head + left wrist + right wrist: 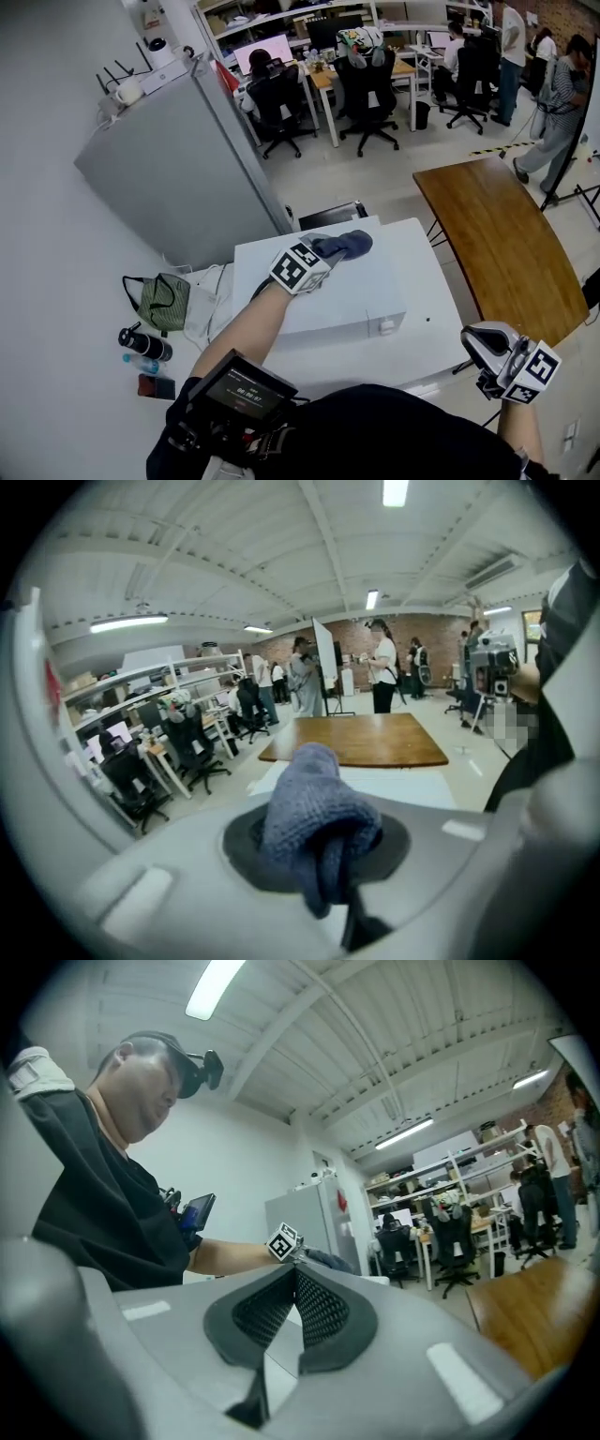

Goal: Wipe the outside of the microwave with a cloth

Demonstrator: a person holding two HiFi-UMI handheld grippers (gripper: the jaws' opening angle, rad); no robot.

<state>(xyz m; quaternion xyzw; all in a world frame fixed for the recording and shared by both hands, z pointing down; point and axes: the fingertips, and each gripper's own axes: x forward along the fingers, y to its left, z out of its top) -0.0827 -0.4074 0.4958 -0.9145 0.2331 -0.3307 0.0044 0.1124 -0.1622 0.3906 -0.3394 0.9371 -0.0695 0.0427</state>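
Left gripper (317, 257) jaws pinch the cloth (347, 245) against the microwave (356, 305) top. Right gripper (486, 349) jaws pressed together, empty, clear of the microwave.

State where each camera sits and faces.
Head view: on the head, down at the microwave; left arm, left gripper, right gripper show.
Left gripper view: along jaws shut on cloth, toward the table.
Right gripper view: along shut, empty jaws, toward the person's torso and left arm.
Head and right gripper views share left gripper and cloth.
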